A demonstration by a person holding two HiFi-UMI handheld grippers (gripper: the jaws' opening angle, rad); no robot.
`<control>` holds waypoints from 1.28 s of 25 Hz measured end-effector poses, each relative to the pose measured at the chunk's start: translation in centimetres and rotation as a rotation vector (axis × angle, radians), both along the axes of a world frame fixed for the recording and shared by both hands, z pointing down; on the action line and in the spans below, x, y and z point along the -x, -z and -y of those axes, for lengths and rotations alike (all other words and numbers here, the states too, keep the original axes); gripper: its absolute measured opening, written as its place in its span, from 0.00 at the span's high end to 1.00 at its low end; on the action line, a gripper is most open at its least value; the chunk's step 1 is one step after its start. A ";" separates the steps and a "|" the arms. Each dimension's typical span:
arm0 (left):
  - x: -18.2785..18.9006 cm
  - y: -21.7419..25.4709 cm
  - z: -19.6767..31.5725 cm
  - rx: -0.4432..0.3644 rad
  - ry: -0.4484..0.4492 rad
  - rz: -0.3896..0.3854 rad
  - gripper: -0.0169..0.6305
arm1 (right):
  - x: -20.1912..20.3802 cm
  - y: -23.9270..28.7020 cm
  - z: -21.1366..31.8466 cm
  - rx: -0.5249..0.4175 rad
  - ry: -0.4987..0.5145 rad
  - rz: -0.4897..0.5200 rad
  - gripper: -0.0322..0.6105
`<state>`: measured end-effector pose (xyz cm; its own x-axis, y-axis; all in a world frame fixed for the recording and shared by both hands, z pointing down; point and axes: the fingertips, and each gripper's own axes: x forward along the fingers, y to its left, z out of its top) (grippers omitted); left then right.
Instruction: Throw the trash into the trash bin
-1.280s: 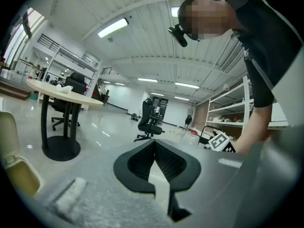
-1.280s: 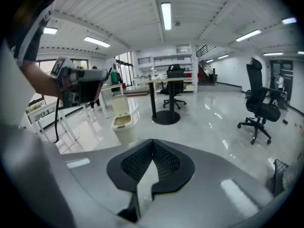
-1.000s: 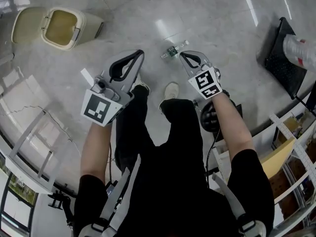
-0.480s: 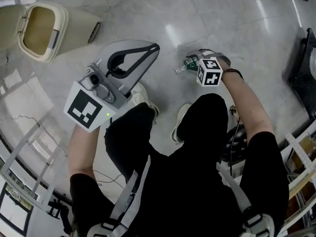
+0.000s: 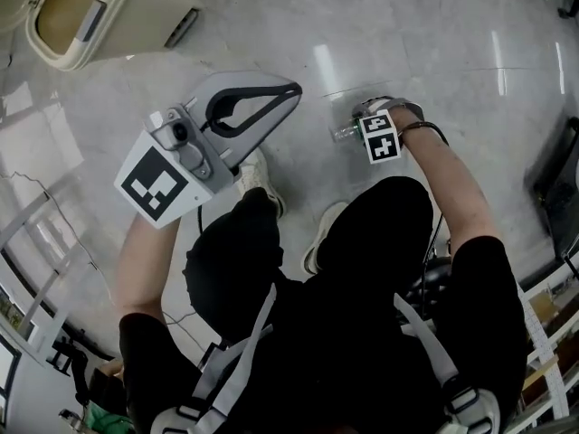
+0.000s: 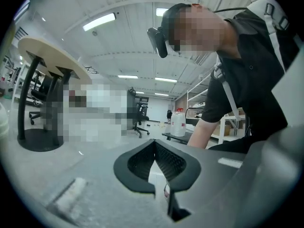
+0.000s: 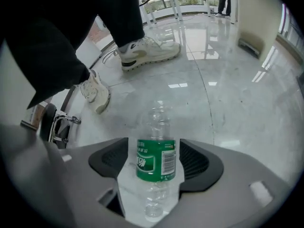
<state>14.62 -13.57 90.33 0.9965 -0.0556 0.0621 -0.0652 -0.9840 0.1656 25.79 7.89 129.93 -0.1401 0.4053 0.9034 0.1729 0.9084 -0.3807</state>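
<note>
Cream trash bin (image 5: 136,12) at left, clear bottle (image 7: 159,120) between the parted jaws of our right gripper (image 7: 154,139).

From the left in the head view: the bin, well apart from both tools, is cut off by the top edge, and neither gripper view shows it. Our left gripper (image 5: 291,89) looms nearer the camera, jaws tip to tip on nothing; its own view looks up at ceiling lights (image 6: 99,22) and a round table (image 6: 47,53). From above, the right gripper's marker cube (image 5: 380,140) hides most of the bottle, one clear end poking out. Its own view shows the green label (image 7: 156,159) between pads (image 7: 192,158) standing apart, a narrow gap at the left one, white shoes (image 7: 147,51) beyond. Whether the bottle rests on the grey floor (image 5: 434,43) we cannot tell.
</note>
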 end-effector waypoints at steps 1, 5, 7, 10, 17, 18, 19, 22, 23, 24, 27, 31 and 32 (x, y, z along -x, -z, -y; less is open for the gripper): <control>0.1 -0.4 -0.1 0.008 -0.001 0.007 0.97 | 0.0 -0.5 -0.1 0.000 0.009 -0.007 0.43; 0.4 -1.0 -0.3 0.035 0.011 0.018 0.97 | -0.3 -2.1 -1.0 0.026 0.017 -0.060 0.40; 0.1 -1.3 -1.1 -0.002 -0.036 0.050 0.97 | -0.4 -2.4 -1.1 0.036 0.014 -0.079 0.43; -0.1 -1.7 -1.7 0.006 -0.077 0.070 0.97 | 0.2 -1.5 -0.2 0.030 -0.070 -0.062 0.47; -0.1 4.4 0.7 0.057 -0.017 0.029 0.97 | 0.5 8.4 6.8 -0.132 -0.368 0.022 0.47; 0.0 6.9 0.8 0.064 -0.022 0.019 0.97 | 0.9 11.5 7.5 -0.151 -0.411 0.042 0.47; 0.1 9.4 0.8 0.072 -0.027 0.012 0.97 | 1.2 14.7 8.2 -0.167 -0.452 0.060 0.47; 1.0 16.5 1.4 0.083 -0.016 0.004 0.97 | 2.2 24.4 10.1 -0.221 -0.575 0.110 0.47; 1.6 18.7 1.6 0.091 0.004 0.001 0.97 | 2.7 27.6 10.4 -0.235 -0.616 0.132 0.47; 2.2 20.8 1.7 0.101 0.029 -0.003 0.97 | 3.4 30.9 10.7 -0.248 -0.653 0.156 0.47; 3.6 27.6 1.7 0.083 0.101 0.004 0.97 | 4.7 40.8 11.8 -0.309 -0.737 0.233 0.47; 5.8 37.1 1.2 0.090 0.215 -0.015 0.97 | 6.0 54.7 13.6 -0.415 -0.840 0.353 0.47; 6.4 39.0 0.9 0.098 0.248 -0.019 0.97 | 6.2 58.2 14.1 -0.442 -0.874 0.392 0.47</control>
<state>8.18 -14.46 51.34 0.9542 -0.2929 0.0603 -0.2983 -0.9177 0.2624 19.54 -6.20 71.77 -0.5389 -0.3319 0.7742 -0.5698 0.8206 -0.0448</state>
